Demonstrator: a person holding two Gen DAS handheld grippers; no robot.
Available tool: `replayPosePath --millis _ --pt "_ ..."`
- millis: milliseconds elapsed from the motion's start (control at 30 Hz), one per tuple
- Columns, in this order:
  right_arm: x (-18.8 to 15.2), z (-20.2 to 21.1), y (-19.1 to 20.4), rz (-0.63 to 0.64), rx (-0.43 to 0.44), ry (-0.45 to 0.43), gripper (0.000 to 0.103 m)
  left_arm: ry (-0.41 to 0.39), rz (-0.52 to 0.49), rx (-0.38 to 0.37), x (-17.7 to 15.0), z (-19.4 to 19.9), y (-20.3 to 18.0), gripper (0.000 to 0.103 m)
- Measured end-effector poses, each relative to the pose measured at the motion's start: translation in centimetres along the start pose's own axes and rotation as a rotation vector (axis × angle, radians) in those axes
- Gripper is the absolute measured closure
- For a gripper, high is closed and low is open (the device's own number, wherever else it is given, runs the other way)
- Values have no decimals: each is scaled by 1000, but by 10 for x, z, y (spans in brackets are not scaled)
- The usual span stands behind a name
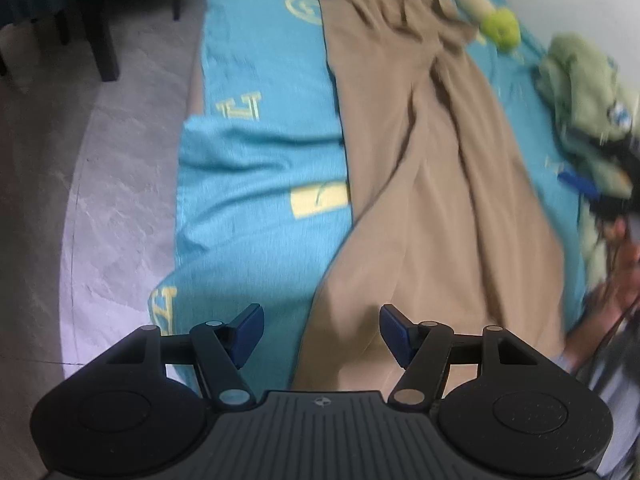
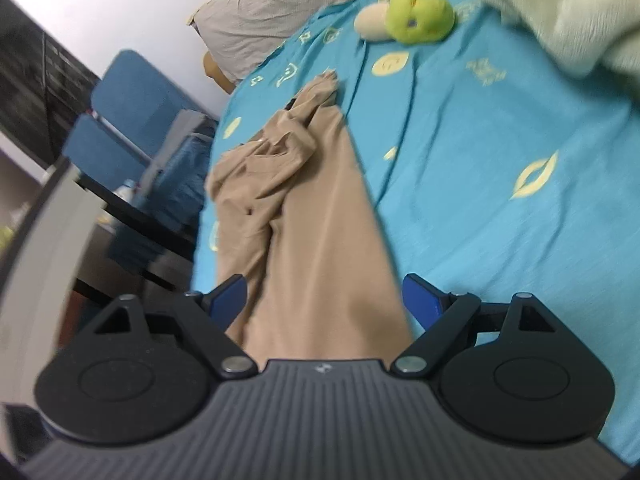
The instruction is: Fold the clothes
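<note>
The tan trousers [image 1: 432,168] lie lengthwise on the turquoise bedsheet [image 1: 256,80], rumpled and bunched at the far end toward twelve o'clock. The cloth looks thin, soft and light, likely to slump and slide; a near hem or side edge seems the best hold. The left gripper [image 1: 321,334] hangs spread and empty over the near end. The right gripper [image 2: 325,301] is spread too, straddling the fabric without pinching. A green plush toy [image 2: 420,14] sits at one o'clock.
</note>
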State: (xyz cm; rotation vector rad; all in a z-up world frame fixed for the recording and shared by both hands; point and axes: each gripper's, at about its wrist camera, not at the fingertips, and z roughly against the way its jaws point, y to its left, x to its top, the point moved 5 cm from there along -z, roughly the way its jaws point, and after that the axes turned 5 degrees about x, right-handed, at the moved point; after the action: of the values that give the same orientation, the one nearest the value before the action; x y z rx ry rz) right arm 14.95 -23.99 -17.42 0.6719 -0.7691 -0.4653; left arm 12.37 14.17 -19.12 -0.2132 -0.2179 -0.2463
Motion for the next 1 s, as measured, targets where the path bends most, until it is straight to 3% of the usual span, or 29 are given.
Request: replayPosePath --millis 200,300,367,400,533,767,833,900,1000 --pt "0 -1 1 -18 32 -4 17 64 -118 -3 -10 -21 -15 43" --pt "2 -5 1 -41 61 -5 17 73 -203 23 -15 -24 -27 67" --pt "3 -7 2 -41 64 -5 17 57 -277 64 -18 -16 -42 91" --pt "3 -8 2 -41 65 -4 17 48 -313 86 -19 -12 -50 96" --pt "3 -9 1 -57 73 1 17 -16 -433 203 -26 18 -89 97" --pt "2 -8 4 -60 107 -6 16 -194 -537 272 -57 61 -175 97" --pt "1 -10 10 -47 152 -2 16 -168 -516 230 -69 50 -188 96" --pt "-3 -14 15 -42 191 30 31 -141 -502 200 -81 39 -200 93" --pt "-8 -20 20 -34 223 77 39 -120 -548 250 -95 22 -203 87"
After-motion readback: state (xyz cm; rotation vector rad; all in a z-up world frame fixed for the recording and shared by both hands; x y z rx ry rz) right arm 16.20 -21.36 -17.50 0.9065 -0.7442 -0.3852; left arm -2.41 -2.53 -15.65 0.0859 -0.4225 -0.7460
